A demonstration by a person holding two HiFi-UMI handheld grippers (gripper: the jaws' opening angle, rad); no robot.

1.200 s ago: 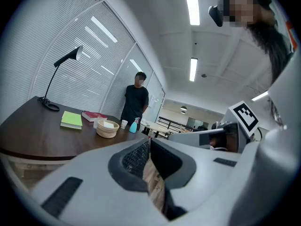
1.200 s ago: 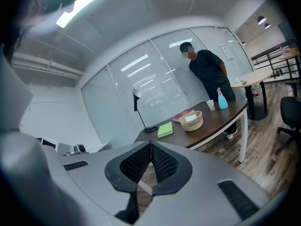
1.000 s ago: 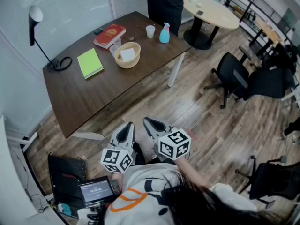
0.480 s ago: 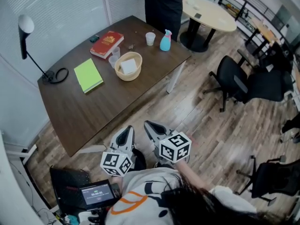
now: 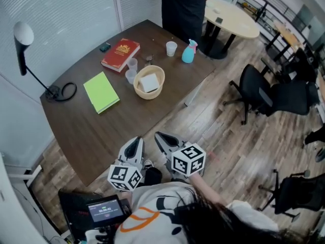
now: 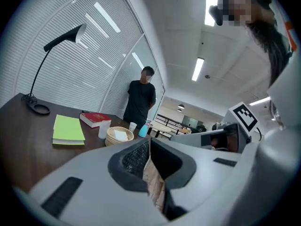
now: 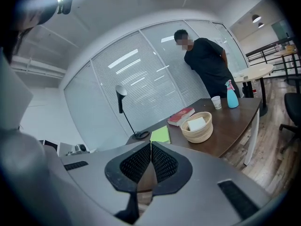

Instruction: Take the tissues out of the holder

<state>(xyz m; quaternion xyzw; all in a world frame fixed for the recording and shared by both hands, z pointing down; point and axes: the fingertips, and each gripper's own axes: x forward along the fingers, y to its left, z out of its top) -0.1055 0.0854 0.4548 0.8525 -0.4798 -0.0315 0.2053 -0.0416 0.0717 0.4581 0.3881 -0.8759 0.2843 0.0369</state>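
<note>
Grey-and-black left tongs [image 6: 148, 145] are closed tip to tip with nothing caught in them. The right tongs [image 7: 150, 146] are the same deal, pinched together and empty. Both are held low and close to the person's body, out over the wood floor and well short of the counter [image 5: 91, 121], so nothing is being touched yet.

Further out on that dark counter sits the woven basket holder [image 5: 146, 95], near the far edge, with the white tissues [image 5: 150, 81] lying flat inside it. From the head view it looks like a folded stack, though I can't tell how many sheets there are. Two clear cups [image 5: 131, 70] stand just beside the basket, a green notebook [image 5: 101, 92] and a red book [image 5: 120, 54] are off to its left, and a paper cup [image 5: 171, 48] and a blue spray bottle [image 5: 189, 51] sit beyond it.

My read is that this is the approach, with the actual task not started. The next move calls for getting closer, parting one pair of tongs and coming down into the basket from above to pinch the top of the stack. The other pair would probably have to steady the rim, since a light basket could lift along with the tissues. Watch those clear cups on the way in.
</note>
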